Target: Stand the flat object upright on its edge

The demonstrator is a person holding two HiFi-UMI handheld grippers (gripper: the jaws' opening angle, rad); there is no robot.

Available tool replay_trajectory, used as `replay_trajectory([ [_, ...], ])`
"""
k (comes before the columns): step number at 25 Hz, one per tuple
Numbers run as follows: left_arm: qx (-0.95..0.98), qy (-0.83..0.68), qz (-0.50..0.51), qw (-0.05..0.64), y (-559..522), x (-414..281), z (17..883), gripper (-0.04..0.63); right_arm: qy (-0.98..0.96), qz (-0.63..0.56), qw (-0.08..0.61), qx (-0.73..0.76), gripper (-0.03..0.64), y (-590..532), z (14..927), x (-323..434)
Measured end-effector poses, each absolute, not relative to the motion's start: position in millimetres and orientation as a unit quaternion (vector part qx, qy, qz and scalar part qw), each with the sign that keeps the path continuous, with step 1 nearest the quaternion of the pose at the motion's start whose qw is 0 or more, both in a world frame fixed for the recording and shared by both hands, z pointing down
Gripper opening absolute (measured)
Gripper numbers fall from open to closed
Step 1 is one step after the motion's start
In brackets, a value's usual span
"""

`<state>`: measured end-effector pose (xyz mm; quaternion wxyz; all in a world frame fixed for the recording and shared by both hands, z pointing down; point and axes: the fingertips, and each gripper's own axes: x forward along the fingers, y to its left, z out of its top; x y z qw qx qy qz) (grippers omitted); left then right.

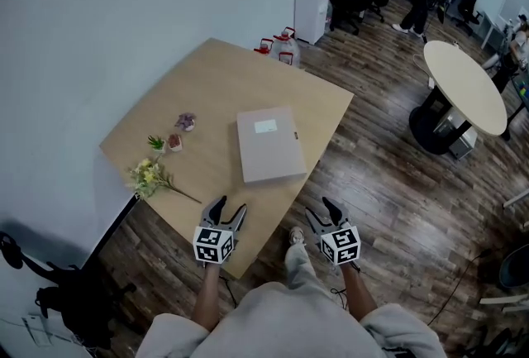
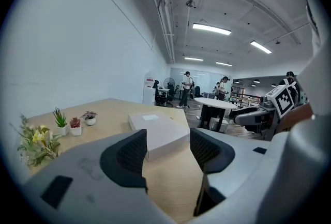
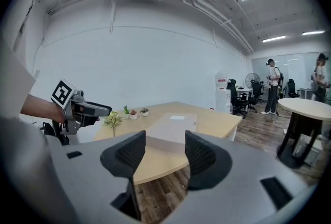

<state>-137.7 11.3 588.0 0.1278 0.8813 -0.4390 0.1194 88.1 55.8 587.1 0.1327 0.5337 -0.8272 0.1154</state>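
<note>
**Reaching for the box, nothing gripped yet**

Head view: we are standing at the near corner of the table (image 1: 223, 83). The box (image 1: 269, 145) is lying flat near its middle, well ahead of both grippers. The left gripper (image 1: 229, 206) is hovering over the table edge, and the right gripper (image 1: 321, 209) is hovering over the floor beside it.

Left gripper view: the jaws are gaping wide with nothing between them, and the box is showing beyond them.

Right gripper view: these jaws are also gaping wide and empty, pointing at the box from off the table.

We are judging this to be the reach. Next, both grippers need to close in and catch a box edge to tip it up.
</note>
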Motion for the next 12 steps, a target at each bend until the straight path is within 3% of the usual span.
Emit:
replay_trajectory([
  [12,0.853,-0.479,0.139,0.155,-62,-134,595,0.261,-0.848,0.131,0.140,0.494,0.230,-47,590,101],
])
